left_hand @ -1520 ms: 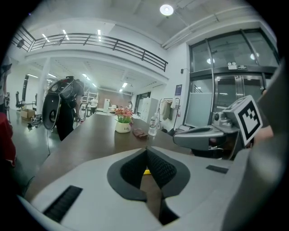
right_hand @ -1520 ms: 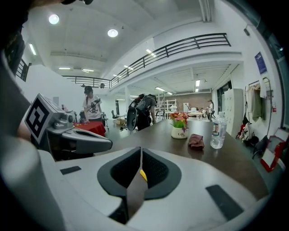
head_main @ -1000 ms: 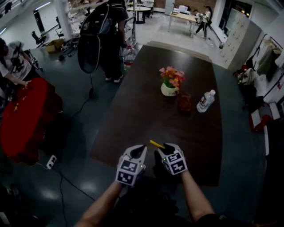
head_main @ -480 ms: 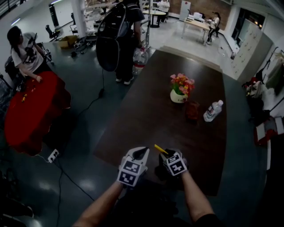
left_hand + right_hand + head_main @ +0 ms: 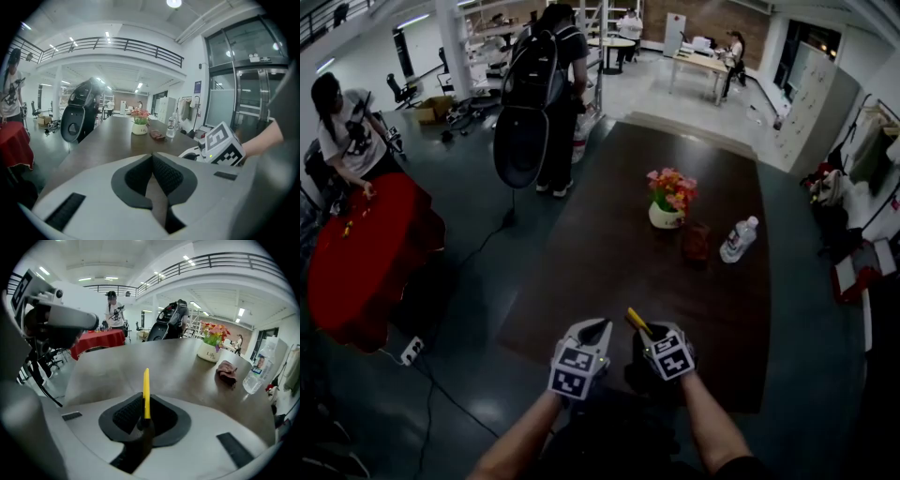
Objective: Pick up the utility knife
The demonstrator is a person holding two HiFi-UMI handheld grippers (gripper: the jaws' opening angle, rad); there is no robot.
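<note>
Long dark table (image 5: 600, 262) ran away from the camera, its near edge partly hidden behind both grippers. Round table under a red cover (image 5: 366, 253) stood on the floor off the left edge, cut off in part by dark shadow at its lower side. Person with a black backpack (image 5: 546, 84) stood at the far left corner, back to the camera. Left gripper (image 5: 592, 328) was held over the near edge, pads clenched tip to tip in its own view (image 5: 152, 159) with nothing between them. Right gripper (image 5: 651, 330) was just beside it, clamped on the utility knife (image 5: 636, 321); only a thin yellow strip (image 5: 146, 390) stood out past the pads (image 5: 123, 414), the rest buried in the jaws, blade not made out. Whether the knife was clear of the tabletop could not be judged. Both forearms were cut off at the bottom of the head view. Toward the far right corner: a white pot of flowers (image 5: 666, 214), a water bottle (image 5: 737, 239) lying on its side nearer the right edge, and a small dark red cloth (image 5: 695, 241) between them, its folds too dim to read.
</note>
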